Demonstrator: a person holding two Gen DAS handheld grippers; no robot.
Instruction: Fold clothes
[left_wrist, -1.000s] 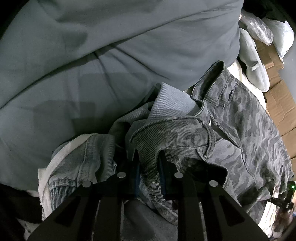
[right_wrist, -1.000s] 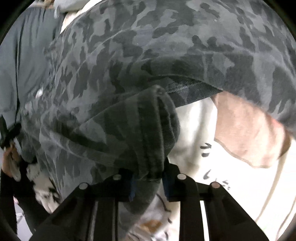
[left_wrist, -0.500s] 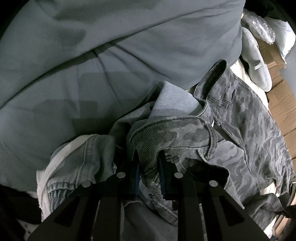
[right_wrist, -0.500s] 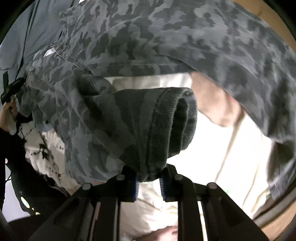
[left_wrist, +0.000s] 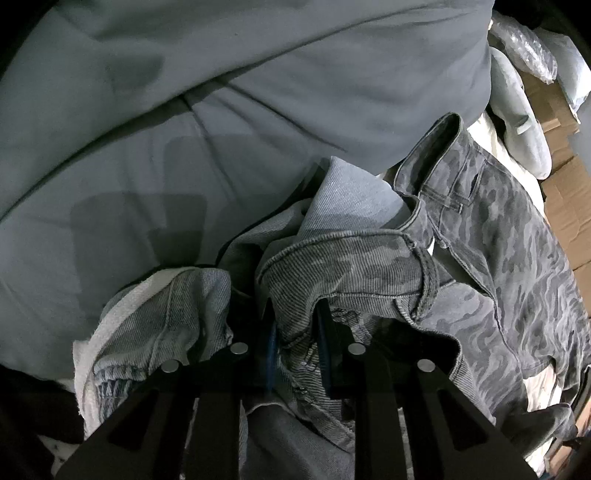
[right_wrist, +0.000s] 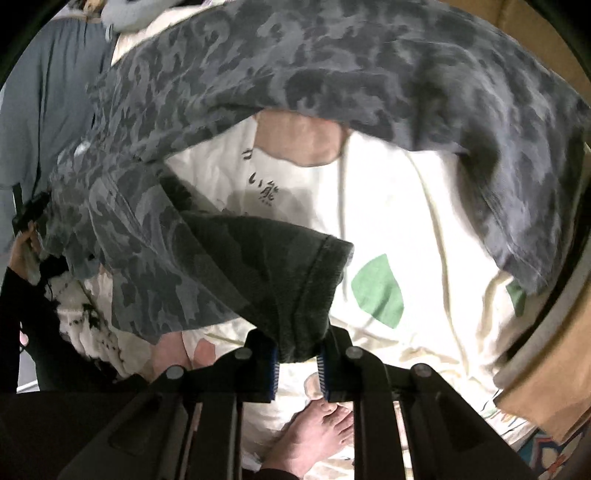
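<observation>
Grey camouflage trousers (left_wrist: 517, 240) lie spread toward the right, their waistband bunched up in front of me. My left gripper (left_wrist: 295, 321) is shut on that bunched waist edge and points steeply down. In the right wrist view the same trousers (right_wrist: 332, 66) arch across the top. One leg end (right_wrist: 295, 277) hangs folded back from my right gripper (right_wrist: 297, 347), which is shut on its hem and holds it above the white sheet. The other leg end (right_wrist: 524, 229) droops at the right.
A grey duvet (left_wrist: 221, 110) fills the far side. A pale denim garment (left_wrist: 166, 314) lies crumpled left of the left gripper. Cardboard boxes (left_wrist: 569, 206) stand at the right. Under the trousers lies a white printed sheet (right_wrist: 406, 221), with a bare foot (right_wrist: 317, 432) below.
My right gripper has swung sideways and up with the leg hem, drawing it away from the other leg over the sheet. The left gripper has stayed put on the waistband.
</observation>
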